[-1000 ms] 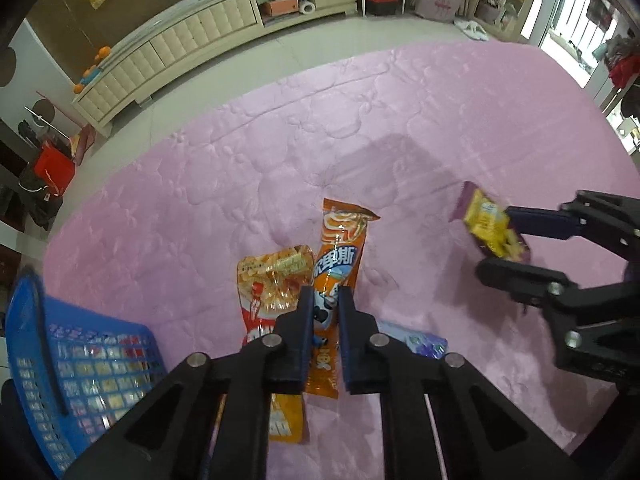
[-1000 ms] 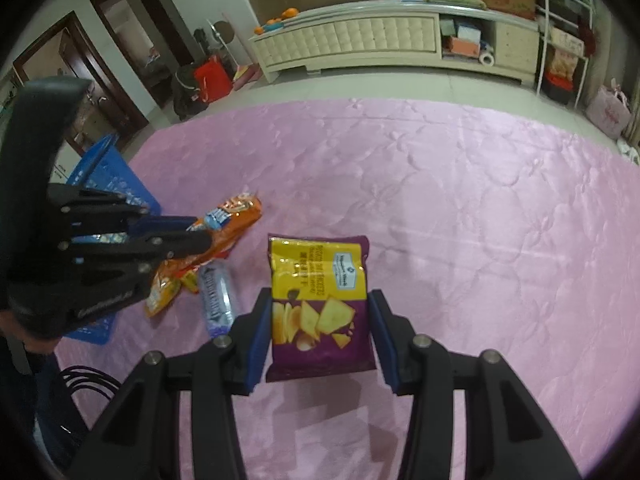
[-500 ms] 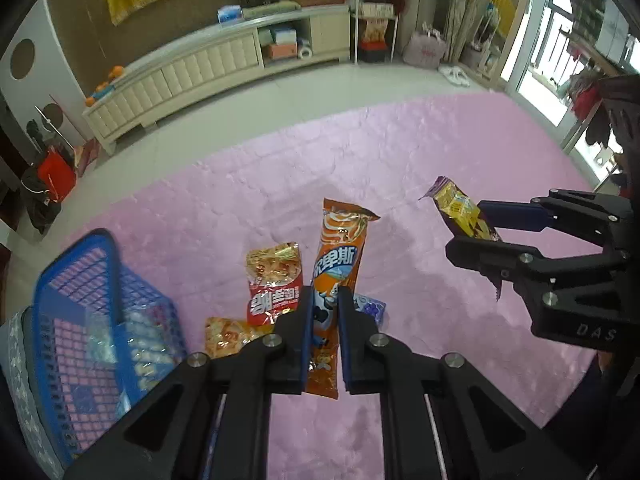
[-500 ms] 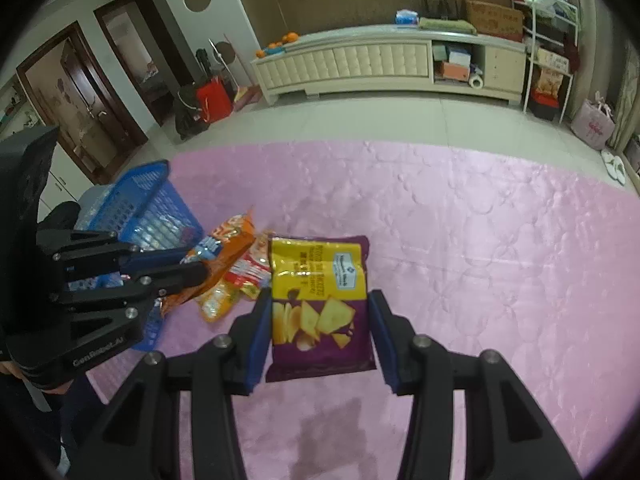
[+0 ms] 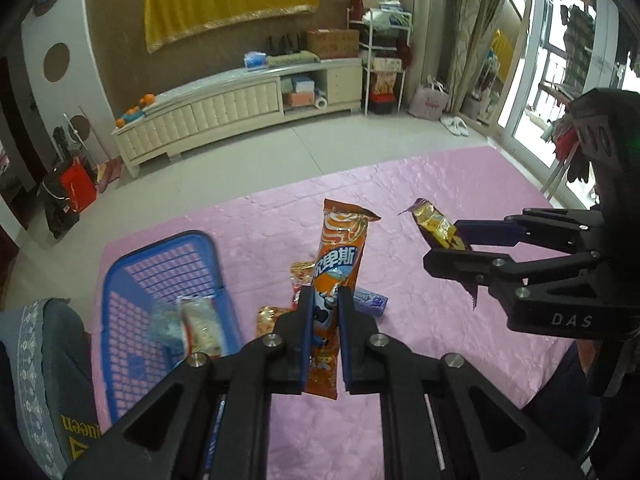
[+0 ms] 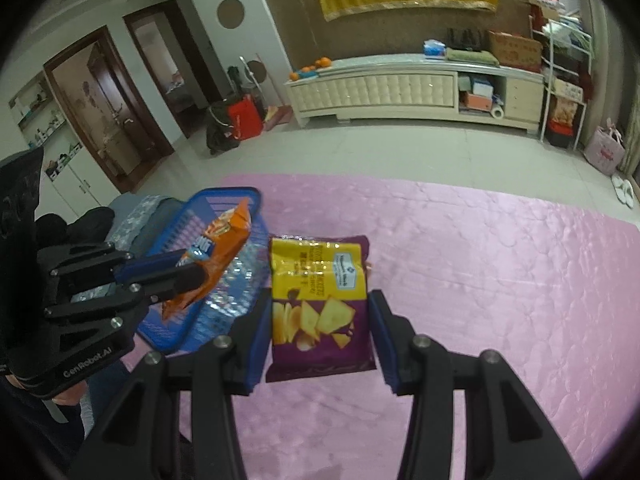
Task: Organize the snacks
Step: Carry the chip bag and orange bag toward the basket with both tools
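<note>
My left gripper (image 5: 325, 300) is shut on a long orange snack packet (image 5: 340, 256) and holds it up above the pink mat; it also shows in the right wrist view (image 6: 212, 256), over the blue basket (image 6: 176, 332). My right gripper (image 6: 318, 304) is shut on a yellow and purple chip bag (image 6: 320, 300), held in the air; the bag also shows in the left wrist view (image 5: 438, 224). The blue basket (image 5: 120, 280) stands at the left on the mat with a few packets inside.
Several loose snack packets (image 5: 300, 280) and a small blue packet (image 5: 370, 300) lie on the pink mat (image 5: 440, 340) beside the basket. A grey cushion (image 5: 44, 360) lies left of the basket. A cream cabinet (image 5: 224, 112) stands by the far wall.
Both grippers have risen with their packets and tilted up, so more of the room shows. The basket has come further into both views.
</note>
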`<action>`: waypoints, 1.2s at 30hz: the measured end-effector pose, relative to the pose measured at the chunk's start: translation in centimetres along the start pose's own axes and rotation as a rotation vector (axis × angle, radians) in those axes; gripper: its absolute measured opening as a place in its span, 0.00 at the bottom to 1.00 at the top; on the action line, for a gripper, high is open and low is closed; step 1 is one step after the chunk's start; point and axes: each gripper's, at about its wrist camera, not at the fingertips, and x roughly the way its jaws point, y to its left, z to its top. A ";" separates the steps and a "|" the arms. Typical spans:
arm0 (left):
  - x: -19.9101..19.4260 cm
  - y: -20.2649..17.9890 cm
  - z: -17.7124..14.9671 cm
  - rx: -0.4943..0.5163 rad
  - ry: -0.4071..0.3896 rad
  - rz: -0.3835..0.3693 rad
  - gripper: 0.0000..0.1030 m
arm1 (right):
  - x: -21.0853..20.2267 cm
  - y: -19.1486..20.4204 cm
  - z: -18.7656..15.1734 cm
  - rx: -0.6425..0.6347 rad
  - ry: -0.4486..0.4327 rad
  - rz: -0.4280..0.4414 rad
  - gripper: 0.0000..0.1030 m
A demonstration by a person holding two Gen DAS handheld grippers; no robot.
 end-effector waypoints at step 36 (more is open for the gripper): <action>-2.4 13.7 -9.3 -0.173 0.061 0.036 0.10 | 10.8 14.3 -0.6 -0.202 0.152 0.068 0.50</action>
